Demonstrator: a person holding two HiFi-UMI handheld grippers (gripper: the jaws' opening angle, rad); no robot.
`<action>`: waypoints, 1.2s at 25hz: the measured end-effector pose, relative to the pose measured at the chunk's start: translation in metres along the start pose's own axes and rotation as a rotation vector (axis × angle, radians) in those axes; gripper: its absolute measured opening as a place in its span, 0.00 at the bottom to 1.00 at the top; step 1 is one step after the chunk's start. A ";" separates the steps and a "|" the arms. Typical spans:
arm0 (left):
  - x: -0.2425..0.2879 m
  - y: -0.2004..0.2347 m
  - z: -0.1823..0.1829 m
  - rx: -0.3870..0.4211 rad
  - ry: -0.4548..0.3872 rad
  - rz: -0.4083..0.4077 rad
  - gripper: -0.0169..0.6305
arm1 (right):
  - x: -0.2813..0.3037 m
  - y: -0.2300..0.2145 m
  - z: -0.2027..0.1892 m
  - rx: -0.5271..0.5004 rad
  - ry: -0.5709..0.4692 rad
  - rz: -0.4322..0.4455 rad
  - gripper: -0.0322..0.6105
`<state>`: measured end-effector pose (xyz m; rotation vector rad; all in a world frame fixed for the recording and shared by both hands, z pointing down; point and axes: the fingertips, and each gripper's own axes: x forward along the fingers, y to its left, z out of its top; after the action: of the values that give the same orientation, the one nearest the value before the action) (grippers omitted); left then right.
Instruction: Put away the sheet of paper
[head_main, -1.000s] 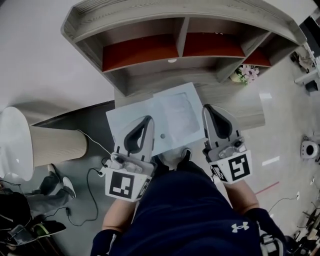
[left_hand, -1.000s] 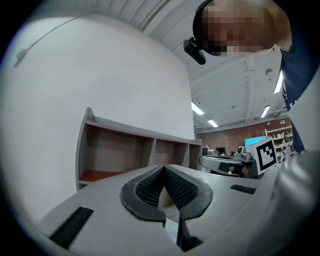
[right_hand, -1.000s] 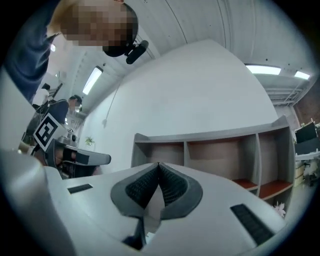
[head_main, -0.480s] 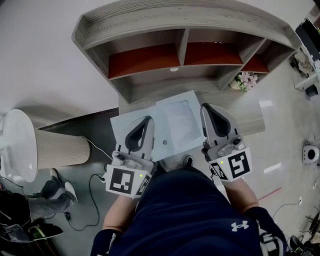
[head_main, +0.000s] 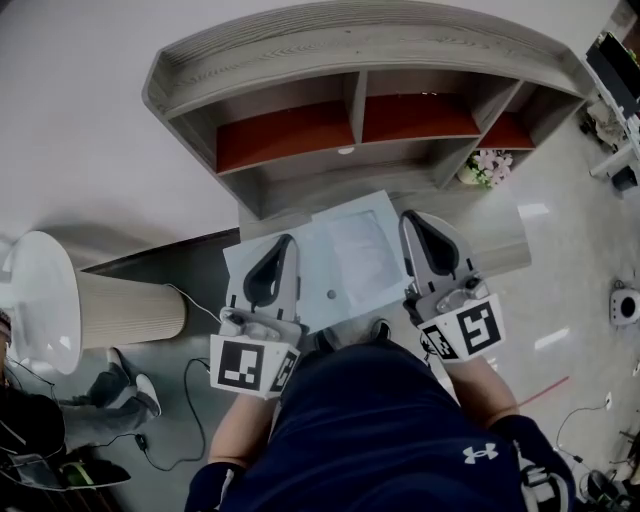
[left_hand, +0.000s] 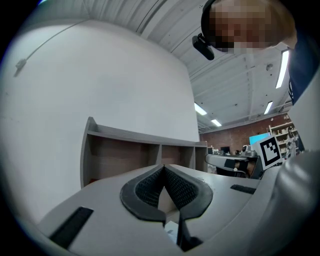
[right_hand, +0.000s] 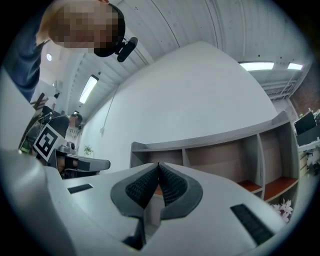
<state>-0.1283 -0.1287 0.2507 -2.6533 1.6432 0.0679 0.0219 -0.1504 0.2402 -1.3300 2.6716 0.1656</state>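
Hands: both held out in front of the body at about the same height, forearms coming up from the bottom of the head view, marker cubes facing up
Left gripper (head_main: 288, 242): roughly level, aimed at the shelf unit (head_main: 350, 60), lying over the left part of the sheet of paper (head_main: 345, 255)
Left jaws: closed right down, pad tips meeting in its own view, with a bit of white paper showing low in the gap behind them
Right gripper (head_main: 410, 218): also aimed at the shelf, sitting along the sheet's right edge
Right jaws: tips pressed together too, with a white strip of paper standing between the pads lower down
Grip: looks like both are pinching the sheet, tho I can't make out exactly where each one bites
Where the paper is: up off the floor, slung between the two grippers, in front of the shelf unit's lower middle and above the person's shoe (head_main: 378, 328)
Paper long axis: runs side to side from one gripper to the other, roughly along the shelf front, with the right end a touch nearer the shelf
Paper lie: more or less flat, face up, with a line down the middle; can't tell if that's a fold or an overlap
Shelf unit: grey wood, curved top, open compartments with red-brown boards
Off to the sides: pink flowers (head_main: 488, 165) by the shelf's right end, a ribbed beige cylinder (head_main: 130, 310) with a white top well to the left, and a cable (head_main: 190, 390) on the floor near it
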 end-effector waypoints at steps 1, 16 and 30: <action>0.001 0.000 -0.001 -0.003 0.002 0.000 0.05 | 0.000 -0.001 0.000 0.000 0.003 0.000 0.07; 0.011 -0.002 -0.005 -0.008 0.007 0.006 0.05 | -0.003 -0.013 -0.006 0.012 0.023 -0.004 0.07; 0.017 -0.007 -0.009 -0.020 0.018 -0.009 0.05 | -0.007 -0.018 -0.007 0.010 0.033 -0.011 0.07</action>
<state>-0.1143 -0.1417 0.2588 -2.6836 1.6447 0.0613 0.0405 -0.1566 0.2475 -1.3562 2.6880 0.1294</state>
